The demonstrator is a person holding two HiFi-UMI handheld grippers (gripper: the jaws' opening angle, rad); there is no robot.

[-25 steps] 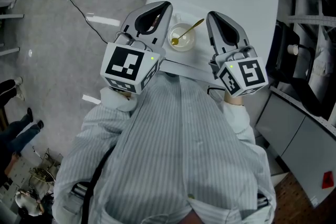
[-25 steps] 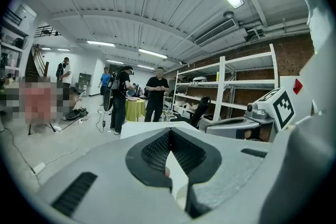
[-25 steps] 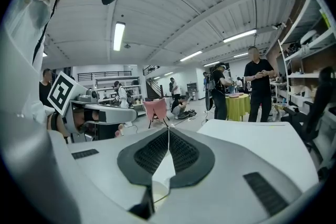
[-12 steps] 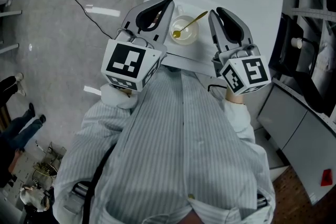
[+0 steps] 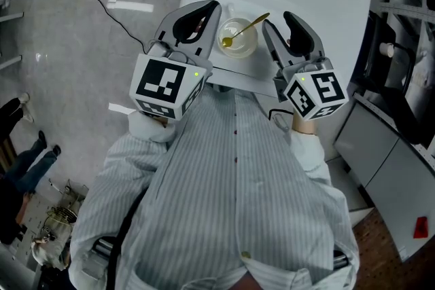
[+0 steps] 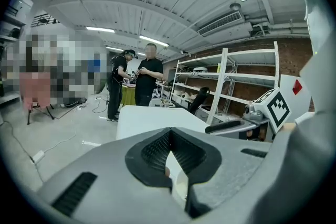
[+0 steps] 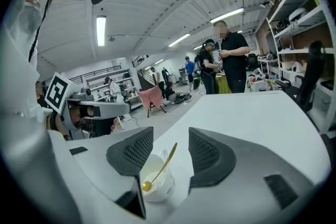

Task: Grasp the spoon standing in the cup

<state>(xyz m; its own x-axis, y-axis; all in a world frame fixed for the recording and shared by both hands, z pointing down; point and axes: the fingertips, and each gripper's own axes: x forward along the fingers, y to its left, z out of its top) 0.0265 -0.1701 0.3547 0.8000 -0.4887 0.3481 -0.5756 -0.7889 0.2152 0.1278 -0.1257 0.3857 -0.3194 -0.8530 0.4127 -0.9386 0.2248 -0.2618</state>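
Right gripper (image 5: 277, 22) had neared the white ceramic cup (image 5: 249, 47), jaws opening with nothing between; left gripper (image 5: 206, 9) jaws together. Slim gold metal spoon (image 5: 246, 29) leaned in the cup; a jaw nudging the rim could topple it

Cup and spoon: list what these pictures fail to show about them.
- Right gripper view: the right gripper, jaws opening with the spoon ahead and untouched, hides the left side of the cup behind one pad.
- Left gripper view: the left gripper, jaws shut, blocks the spoon.
- Head view: whether the cup holds liquid is too small to tell.
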